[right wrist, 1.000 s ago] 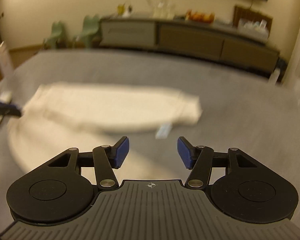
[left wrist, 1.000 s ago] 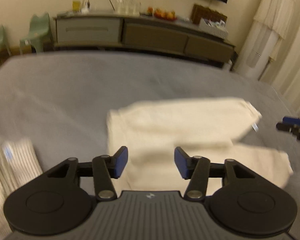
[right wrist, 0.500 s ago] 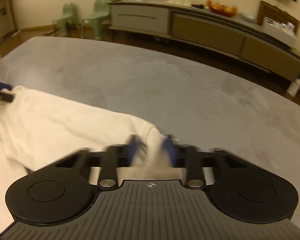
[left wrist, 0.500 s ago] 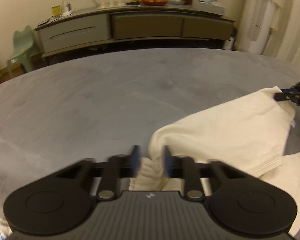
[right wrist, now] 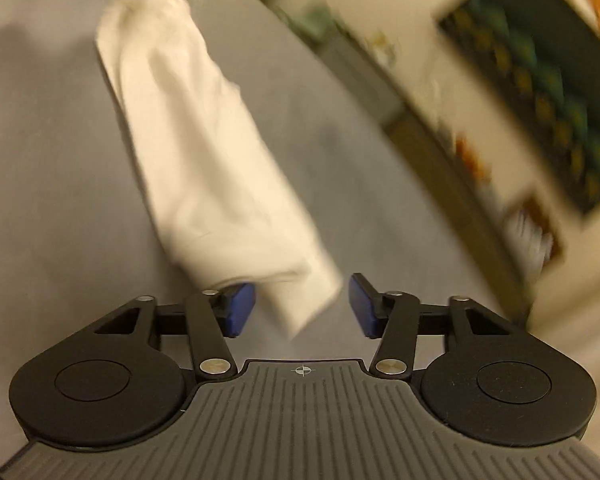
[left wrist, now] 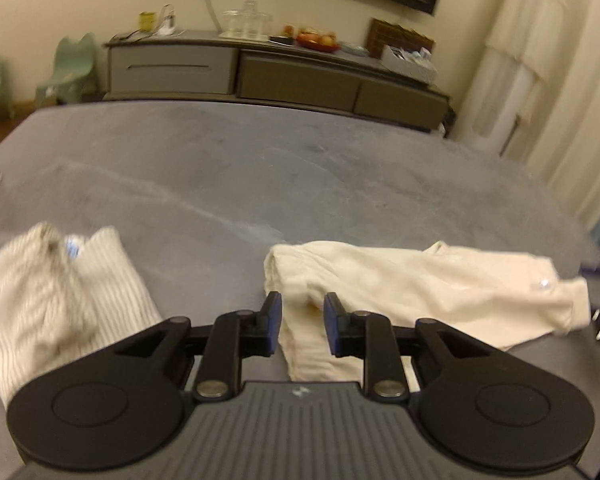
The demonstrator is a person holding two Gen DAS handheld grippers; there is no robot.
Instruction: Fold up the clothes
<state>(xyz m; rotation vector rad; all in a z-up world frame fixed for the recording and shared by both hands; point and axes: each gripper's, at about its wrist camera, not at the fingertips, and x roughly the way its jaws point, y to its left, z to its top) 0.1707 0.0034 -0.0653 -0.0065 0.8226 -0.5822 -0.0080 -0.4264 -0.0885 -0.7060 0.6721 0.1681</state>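
Lying folded on a grey bed [left wrist: 260,168], the cream garment [left wrist: 412,280] sits between both just-opening, released claws, left claw [left wrist: 299,322] and right claw [right wrist: 302,306]

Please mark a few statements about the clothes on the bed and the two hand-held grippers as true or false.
1. A cream garment lies on the grey bed. True.
2. The striped garment sits right of the cream one. False: it lies to its left.
3. The left hand-held gripper is clamped shut on cloth. False: its pads stand apart, having just been opening.
4. The right hand-held gripper is open. True.
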